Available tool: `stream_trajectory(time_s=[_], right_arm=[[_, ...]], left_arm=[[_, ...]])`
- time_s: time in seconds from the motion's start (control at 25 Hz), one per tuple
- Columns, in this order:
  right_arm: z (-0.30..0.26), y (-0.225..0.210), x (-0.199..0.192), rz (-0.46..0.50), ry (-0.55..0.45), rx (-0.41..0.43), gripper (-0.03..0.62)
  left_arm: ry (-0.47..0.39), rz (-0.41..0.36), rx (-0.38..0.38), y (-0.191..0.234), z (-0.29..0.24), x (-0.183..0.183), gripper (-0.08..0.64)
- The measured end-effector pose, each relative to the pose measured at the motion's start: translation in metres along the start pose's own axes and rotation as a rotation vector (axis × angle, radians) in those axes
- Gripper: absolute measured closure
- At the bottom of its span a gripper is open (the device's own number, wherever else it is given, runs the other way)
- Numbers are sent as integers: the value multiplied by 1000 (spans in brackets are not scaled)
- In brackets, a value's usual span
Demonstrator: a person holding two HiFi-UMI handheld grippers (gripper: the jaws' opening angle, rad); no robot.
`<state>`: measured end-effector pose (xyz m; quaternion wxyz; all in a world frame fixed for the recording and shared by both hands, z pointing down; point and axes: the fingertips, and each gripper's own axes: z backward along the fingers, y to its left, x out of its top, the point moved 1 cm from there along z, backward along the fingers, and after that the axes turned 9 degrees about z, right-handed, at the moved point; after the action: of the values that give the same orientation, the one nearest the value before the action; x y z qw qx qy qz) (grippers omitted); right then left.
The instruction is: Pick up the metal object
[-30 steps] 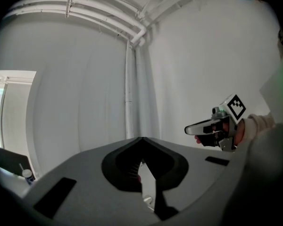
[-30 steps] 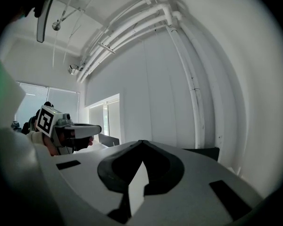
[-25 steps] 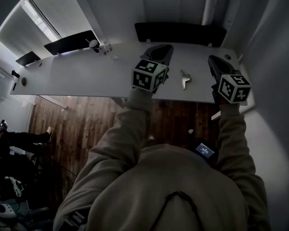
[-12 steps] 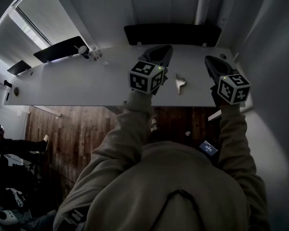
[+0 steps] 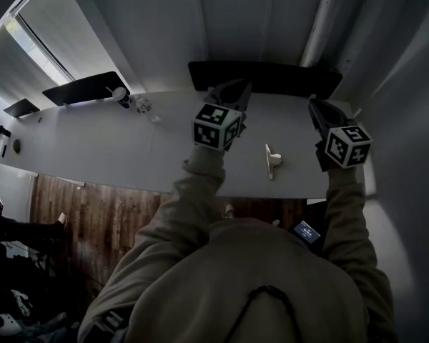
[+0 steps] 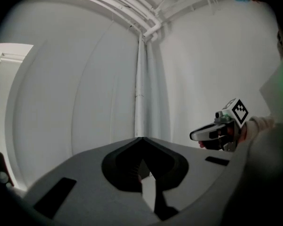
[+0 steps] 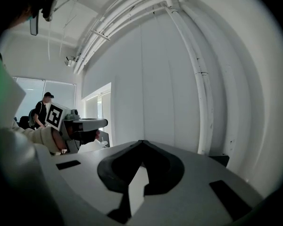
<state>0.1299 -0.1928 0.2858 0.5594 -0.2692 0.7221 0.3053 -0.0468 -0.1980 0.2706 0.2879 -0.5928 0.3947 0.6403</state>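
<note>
The metal object (image 5: pixel 272 160), a small silvery T-shaped piece, lies on the white table (image 5: pixel 129 145) near its front edge, between my two arms. My left gripper (image 5: pixel 225 90) reaches over the table to the left of it, with its tips well beyond the piece. The jaws meet at the tip with nothing between them in the left gripper view (image 6: pixel 141 139). My right gripper (image 5: pixel 316 106) hangs to the right of the object, also past it. Its jaws are likewise shut and empty in the right gripper view (image 7: pixel 142 141). Both point at the white wall.
A black panel (image 5: pixel 264 77) stands along the table's back edge just ahead of the grippers, with a second one (image 5: pixel 86 88) further left. A cup (image 5: pixel 120 95) and small items sit at the back left. White pipes (image 5: pixel 322 27) run up the wall. Wooden floor (image 5: pixel 93 213) lies below.
Both grippers have moved forward over the table toward the wall. The metal object now lies behind their marker cubes, closer to me, and has not been touched.
</note>
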Motion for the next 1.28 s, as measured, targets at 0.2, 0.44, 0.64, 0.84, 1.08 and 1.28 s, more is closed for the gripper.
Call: stream_trajectory(time_s=[0.2,0.44,0.64,0.84,1.08,1.28], right_arm=[[-54,-19,15,2,-22,-24,571],[-100,-44,26,15,-38,-71,572],[-119,-58,30,28,-26,-76,572],[-124,-74,31,42,-15,-77,571],[-124,-102,44,25,-30,-86,572],[-130,-113,56,32,-55,-82,572]], left_arm=[[-7,-21,-42,42,-31,8,558],[39,-13,-70,86,-71,-1,558],[54,-29,-100,95,-89,-4,558],[56,-82,-103,98,-103,14,558],[66,-4,-98,92,-125,19,558],[46,-14,-102,89,-138,27,558]])
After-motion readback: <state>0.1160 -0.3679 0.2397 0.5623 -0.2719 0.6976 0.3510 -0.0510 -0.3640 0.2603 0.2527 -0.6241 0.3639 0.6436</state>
